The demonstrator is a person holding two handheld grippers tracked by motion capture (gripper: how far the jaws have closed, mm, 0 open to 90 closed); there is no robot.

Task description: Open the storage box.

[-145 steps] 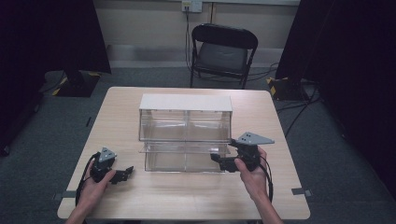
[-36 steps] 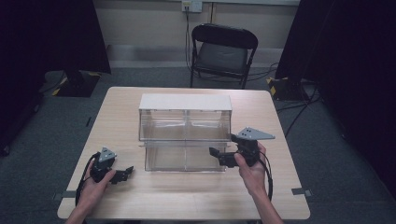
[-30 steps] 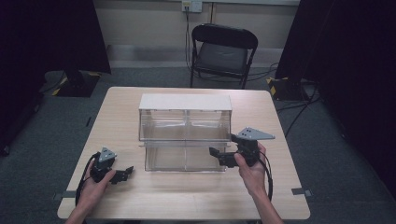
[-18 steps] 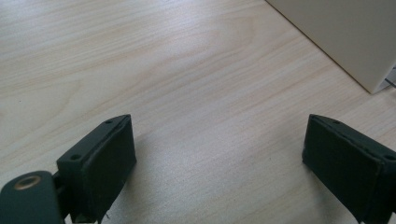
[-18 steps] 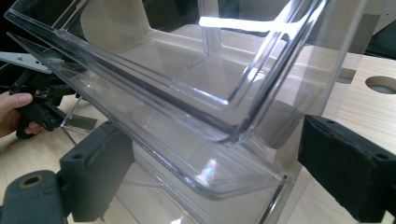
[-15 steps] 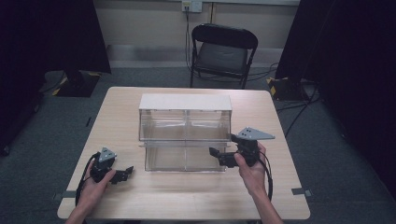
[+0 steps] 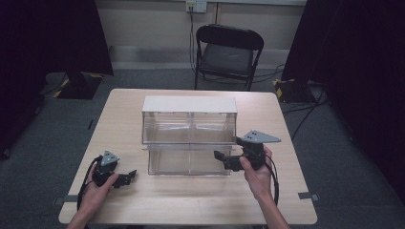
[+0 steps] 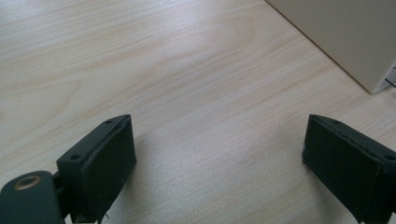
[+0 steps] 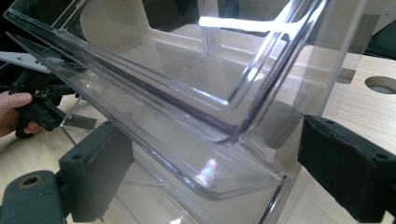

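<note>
Right gripper (image 7: 228, 159): I am holding it wide open, jaws straddling the near-right corner of the clear plastic two-tier bin (image 7: 189, 136), gripping nothing, lining up a grasp.
Left gripper (image 7: 125, 177): I am resting it open and empty on the pale wooden table (image 7: 191, 200), near left, keeping clear.

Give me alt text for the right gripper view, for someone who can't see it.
A clear plastic drawer unit, its lower drawer pulled partly out, sits close up between the right gripper's two open black fingers. Far left, a hand holds the left gripper over the wooden table.
</note>
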